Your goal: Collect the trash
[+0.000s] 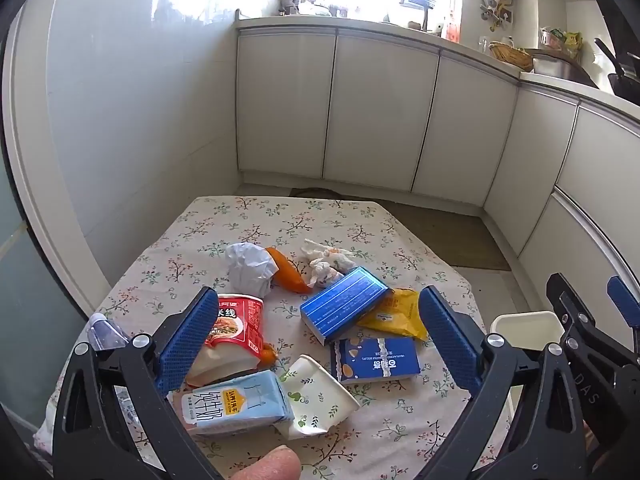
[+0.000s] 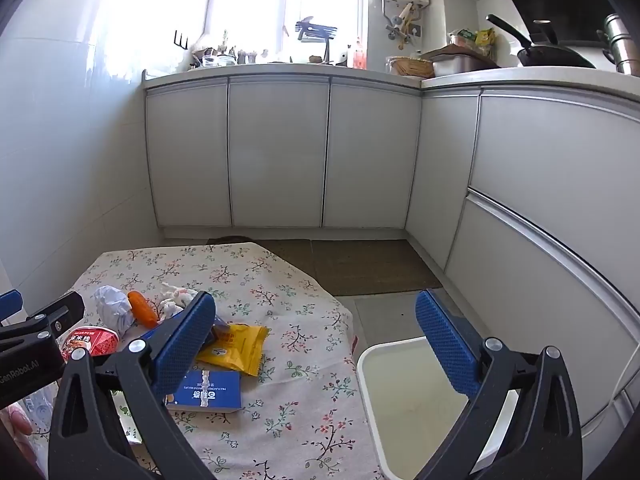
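A fingertip [image 1: 276,462] shows at the bottom edge, behind the left gripper [image 1: 316,332], whose jaws stand wide and empty over the trash on the flowered tabletop [image 1: 320,216]: a milk carton [image 1: 232,404] touching a crushed paper cup [image 1: 320,394], a red noodle cup [image 1: 234,330], two blue boxes [image 1: 344,306], a yellow wrapper [image 1: 400,314] and crumpled paper [image 1: 250,268]. The right gripper [image 2: 316,340], also wide and empty, hangs between the tabletop's edge and a white bin [image 2: 400,400] on the floor beside it.
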